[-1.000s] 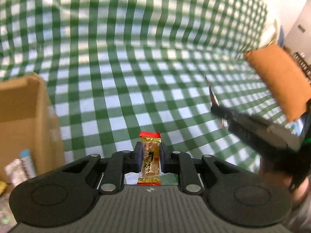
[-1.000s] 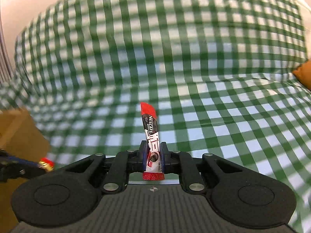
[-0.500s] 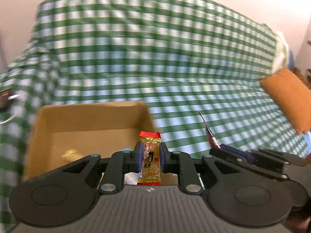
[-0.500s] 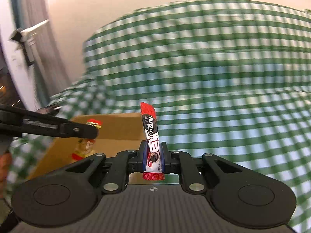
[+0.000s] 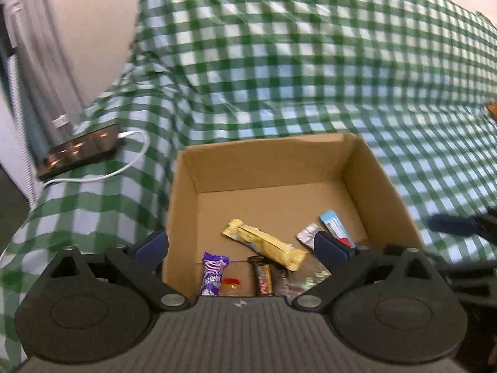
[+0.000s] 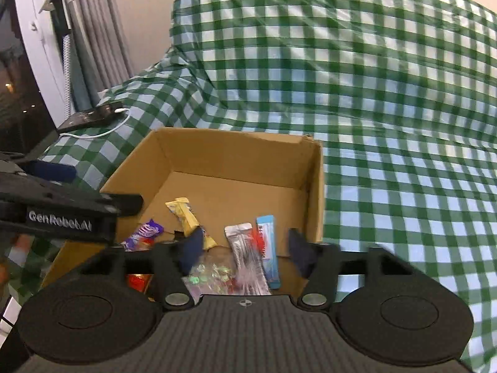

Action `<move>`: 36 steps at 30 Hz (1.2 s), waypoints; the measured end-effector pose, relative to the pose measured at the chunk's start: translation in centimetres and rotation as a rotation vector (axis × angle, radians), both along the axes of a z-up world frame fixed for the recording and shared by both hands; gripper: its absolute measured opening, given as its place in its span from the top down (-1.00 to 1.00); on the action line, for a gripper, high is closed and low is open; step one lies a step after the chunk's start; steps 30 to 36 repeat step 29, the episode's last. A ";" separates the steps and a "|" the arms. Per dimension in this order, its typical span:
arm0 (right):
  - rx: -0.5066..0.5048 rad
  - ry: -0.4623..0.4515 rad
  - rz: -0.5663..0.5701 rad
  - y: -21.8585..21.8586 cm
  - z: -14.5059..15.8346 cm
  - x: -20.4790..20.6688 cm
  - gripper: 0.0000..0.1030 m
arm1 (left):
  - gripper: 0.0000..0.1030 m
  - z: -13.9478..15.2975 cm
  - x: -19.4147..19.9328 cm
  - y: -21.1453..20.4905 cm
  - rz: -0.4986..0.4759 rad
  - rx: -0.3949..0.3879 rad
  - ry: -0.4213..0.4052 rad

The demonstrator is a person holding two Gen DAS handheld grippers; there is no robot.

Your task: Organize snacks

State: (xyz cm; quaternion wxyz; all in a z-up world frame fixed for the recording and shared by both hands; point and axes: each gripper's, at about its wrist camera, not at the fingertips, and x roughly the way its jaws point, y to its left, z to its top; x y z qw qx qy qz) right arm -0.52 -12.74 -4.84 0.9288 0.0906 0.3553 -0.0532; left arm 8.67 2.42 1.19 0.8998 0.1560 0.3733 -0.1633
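An open cardboard box [image 5: 273, 161] sits on the green checked cloth; it also shows in the right wrist view [image 6: 236, 152]. Inside lie several snacks: a yellow bar [image 5: 264, 242], a purple packet [image 5: 212, 273], a blue stick [image 5: 335, 228], a silver sachet [image 6: 245, 255] and a red-and-white stick blurred in mid-fall [image 6: 259, 241]. My left gripper [image 5: 242, 248] is open and empty above the box's near side. My right gripper [image 6: 245, 248] is open and empty above the box's near right corner. The left gripper's arm shows at the left of the right wrist view [image 6: 62, 211].
A dark device [image 5: 80, 152] with a white cable [image 5: 124, 168] lies on the cloth left of the box. A grey curtain [image 6: 90, 31] and a dark window are at the far left. The checked cloth [image 6: 388, 108] rises behind and spreads to the right.
Both grippers have moved over the box and opened. The gold-and-red snack has left the left gripper and the Nescafe stick has left the right gripper; both are now in the box.
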 end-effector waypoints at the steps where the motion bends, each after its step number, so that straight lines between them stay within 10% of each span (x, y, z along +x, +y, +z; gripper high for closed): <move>1: 0.005 -0.002 0.007 0.1 0.2 -0.6 -0.35 | -0.98 0.3 -0.2 -0.1 0.037 0.028 -0.018; 5: -0.021 -0.001 0.030 1.2 0.7 -3.2 -0.56 | -0.99 1.4 -2.1 -0.5 0.107 0.147 -0.086; 12: -0.003 0.008 0.038 4.3 0.8 -9.2 -0.75 | -0.99 3.0 -7.6 2.5 0.086 -0.035 0.030; 36: -0.036 -0.086 0.051 7.6 3.0 -16.3 -0.99 | -0.99 2.7 -16.7 5.5 0.123 0.002 0.004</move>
